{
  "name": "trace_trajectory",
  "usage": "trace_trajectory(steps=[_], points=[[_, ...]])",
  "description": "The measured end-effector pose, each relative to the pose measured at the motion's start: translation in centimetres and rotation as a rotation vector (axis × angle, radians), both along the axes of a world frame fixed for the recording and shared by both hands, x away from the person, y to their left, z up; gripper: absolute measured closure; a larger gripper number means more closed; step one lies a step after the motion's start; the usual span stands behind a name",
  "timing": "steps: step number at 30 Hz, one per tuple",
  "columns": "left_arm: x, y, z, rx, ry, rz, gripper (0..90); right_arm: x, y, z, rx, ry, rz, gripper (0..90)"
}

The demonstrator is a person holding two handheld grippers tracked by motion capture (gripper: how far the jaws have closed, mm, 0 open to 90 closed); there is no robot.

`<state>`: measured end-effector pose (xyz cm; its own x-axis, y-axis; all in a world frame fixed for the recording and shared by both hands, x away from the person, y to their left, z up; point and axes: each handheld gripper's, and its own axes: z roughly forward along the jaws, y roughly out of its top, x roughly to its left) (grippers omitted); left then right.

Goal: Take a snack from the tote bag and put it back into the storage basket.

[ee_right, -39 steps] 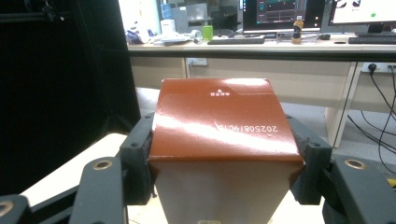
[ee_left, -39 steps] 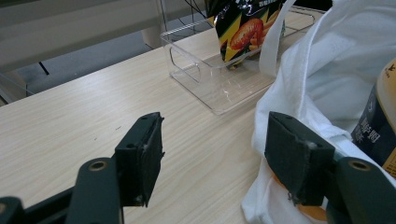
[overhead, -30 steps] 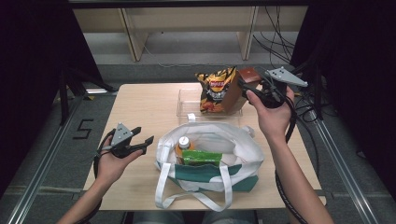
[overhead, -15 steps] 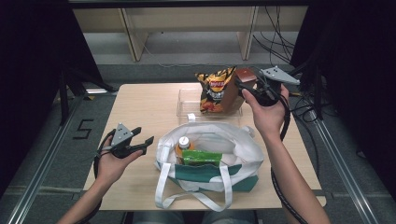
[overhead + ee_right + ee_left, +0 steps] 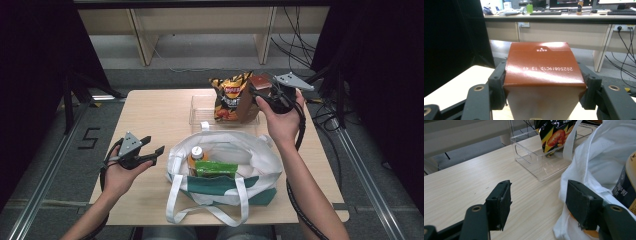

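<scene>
Right gripper view: right gripper (image 5: 544, 87) has both pads pressed on the side walls of a brown carton (image 5: 543, 75), printed end facing cam, jaws spread wide around it. High view: the carton (image 5: 251, 97) is held over the clear plastic tray (image 5: 197, 107) at the table's (image 5: 155, 115) far side, just beside the chip bag (image 5: 229, 96) standing in the tray. Left gripper (image 5: 150, 152) sits low at the table's left edge, jaws wide apart, nothing between them, just beside the white tote bag (image 5: 260, 160). Bottle (image 5: 196, 155) and green pkg (image 5: 216, 169) lie inside the tote.
</scene>
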<state>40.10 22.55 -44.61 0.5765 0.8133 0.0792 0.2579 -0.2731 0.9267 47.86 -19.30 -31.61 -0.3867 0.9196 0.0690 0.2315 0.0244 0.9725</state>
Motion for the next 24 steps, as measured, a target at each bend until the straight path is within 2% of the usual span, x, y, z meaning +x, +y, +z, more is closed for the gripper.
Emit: trace_trajectory(steps=[1, 2, 6, 7, 8, 13, 18, 19, 22, 24], points=[[0.0, 0.0, 0.0, 0.003, -0.001, -0.002, 36.6, 0.1, -0.1, 0.0, -0.008, -0.002, -0.002, 39.0], [0.0, 0.0, 0.0, 0.004, -0.001, -0.004, 36.6, 0.1, 0.0, 0.0, 0.001, 0.015, -0.008, 39.0], [0.0, 0.0, 0.1, 0.005, -0.005, -0.006, 36.6, 0.3, 0.0, -0.1, -0.011, 0.007, -0.009, 39.1], [0.0, 0.0, 0.1, 0.001, -0.003, -0.003, 36.6, 0.3, 0.1, 0.0, 0.004, 0.021, -0.016, 39.1], [0.0, 0.0, 0.1, 0.001, -0.003, -0.002, 36.6, 0.4, 0.0, -0.1, -0.002, 0.011, -0.019, 39.0], [0.1, 0.0, 0.1, 0.001, -0.014, -0.012, 36.6, 0.6, 0.1, -0.4, -0.001, 0.017, -0.025, 39.1], [0.1, 0.0, 0.1, -0.001, -0.012, -0.012, 36.6, 0.9, 0.1, -0.6, -0.022, 0.023, -0.030, 39.0], [0.0, 0.0, 0.1, -0.003, -0.004, -0.002, 36.6, 0.8, 0.2, -0.6, -0.009, 0.032, -0.037, 39.1], [0.0, 0.0, 0.1, -0.003, -0.004, 0.000, 36.6, 1.1, 0.2, -0.9, -0.027, 0.022, -0.035, 39.0], [-0.1, 0.0, 0.2, -0.003, -0.005, 0.000, 36.6, 1.1, 0.3, -1.0, -0.015, 0.030, -0.052, 39.0]])
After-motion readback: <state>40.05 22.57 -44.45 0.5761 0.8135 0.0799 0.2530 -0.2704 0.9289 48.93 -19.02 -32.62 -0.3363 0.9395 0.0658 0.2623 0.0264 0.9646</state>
